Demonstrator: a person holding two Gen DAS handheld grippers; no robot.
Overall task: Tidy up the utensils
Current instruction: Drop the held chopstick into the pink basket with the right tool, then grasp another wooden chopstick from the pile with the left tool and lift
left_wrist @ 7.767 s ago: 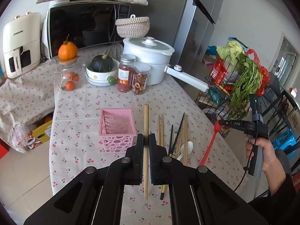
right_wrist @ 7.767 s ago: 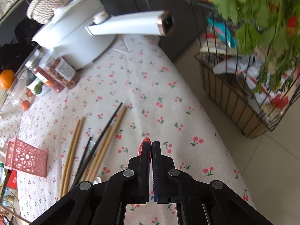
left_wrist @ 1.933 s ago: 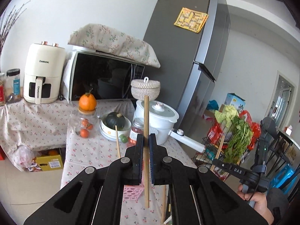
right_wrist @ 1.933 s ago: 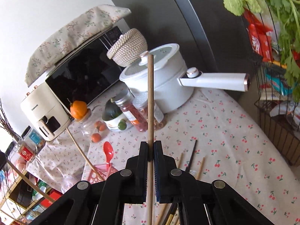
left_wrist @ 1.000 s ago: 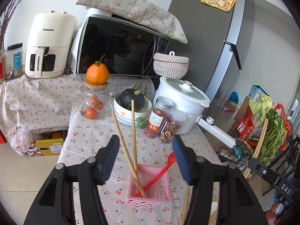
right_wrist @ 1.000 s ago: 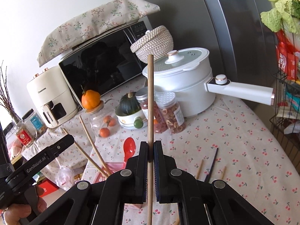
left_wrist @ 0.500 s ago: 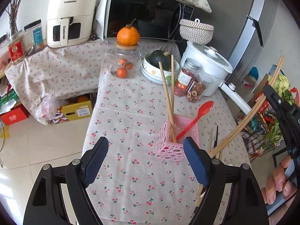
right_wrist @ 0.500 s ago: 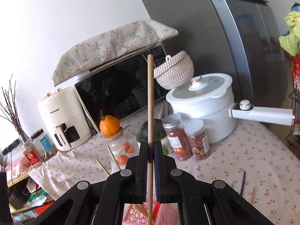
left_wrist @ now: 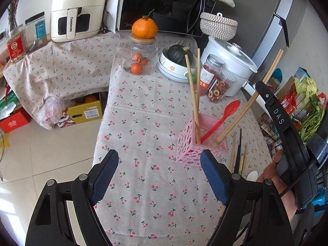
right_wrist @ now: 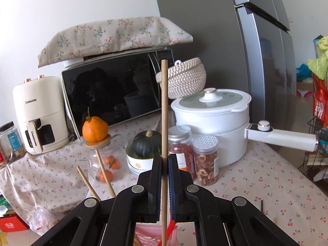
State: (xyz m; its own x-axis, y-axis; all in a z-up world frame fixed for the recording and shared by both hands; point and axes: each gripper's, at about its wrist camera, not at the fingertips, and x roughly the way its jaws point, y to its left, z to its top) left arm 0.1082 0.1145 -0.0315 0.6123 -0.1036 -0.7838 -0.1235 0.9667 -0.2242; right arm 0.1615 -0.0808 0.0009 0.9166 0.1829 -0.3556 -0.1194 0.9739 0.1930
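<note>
Cherry-print tablecloth [left_wrist: 143, 123] — right tongs [right_wrist: 164, 162] pinch chopstick [right_wrist: 164, 106] over pink basket [left_wrist: 187, 143].

"CHANGHONG" on air fryer [left_wrist: 78, 10]

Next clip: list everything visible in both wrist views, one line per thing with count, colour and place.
pink basket: 1, pink, on the table
chopsticks in basket: 2, tan, leaning upright
red spoon: 1, red, in the basket
held chopstick: 1, tan, lower end in the basket
loose chopsticks: several, tan and black, on the cloth right of the basket
white spoon: 1, beside them
pot: 1, white, behind
jars: 2, clear
microwave: 1, black
air fryer: 1, cream
left gripper: empty, jaws wide apart
right gripper: jaws closed on the held chopstick
</note>
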